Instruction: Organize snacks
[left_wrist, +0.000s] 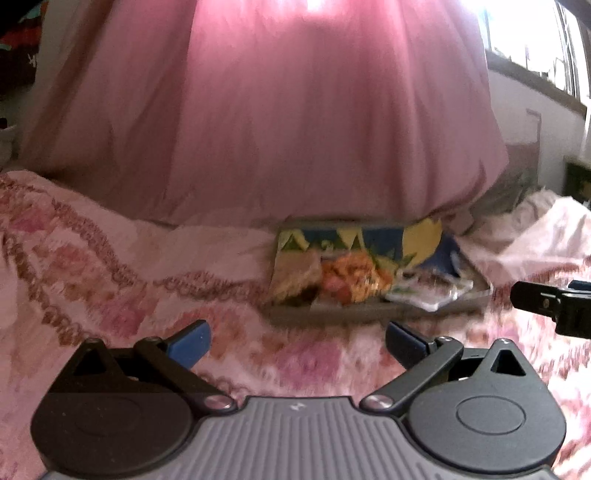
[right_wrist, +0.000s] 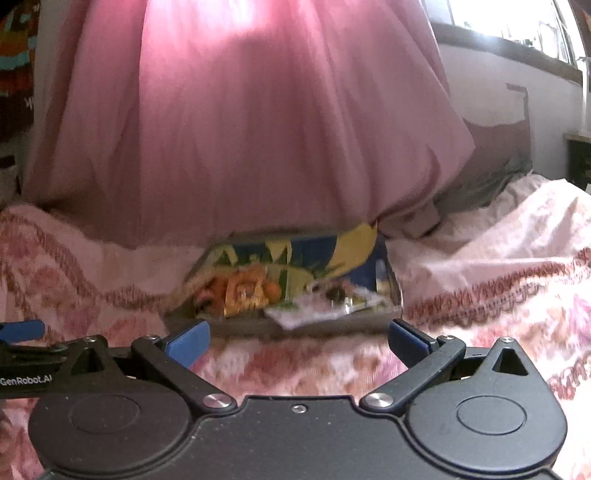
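A shallow box (left_wrist: 369, 314) (right_wrist: 229, 326) with a blue and yellow printed inner wall lies on the bed ahead of both grippers. In it are an orange snack packet (left_wrist: 351, 280) (right_wrist: 243, 291) and a clear wrapped snack (left_wrist: 428, 290) (right_wrist: 325, 304). My left gripper (left_wrist: 297, 343) is open and empty, a short way in front of the box. My right gripper (right_wrist: 297, 341) is open and empty, also just before the box's near edge. The right gripper's tip shows at the right edge of the left wrist view (left_wrist: 546, 301).
A pink floral bedspread (left_wrist: 110, 277) (right_wrist: 498, 266) covers the bed. A large pink pillow (left_wrist: 295, 129) (right_wrist: 258, 129) stands right behind the box. A grey cloth (right_wrist: 491, 177) lies at the back right, under a bright window (right_wrist: 517, 22).
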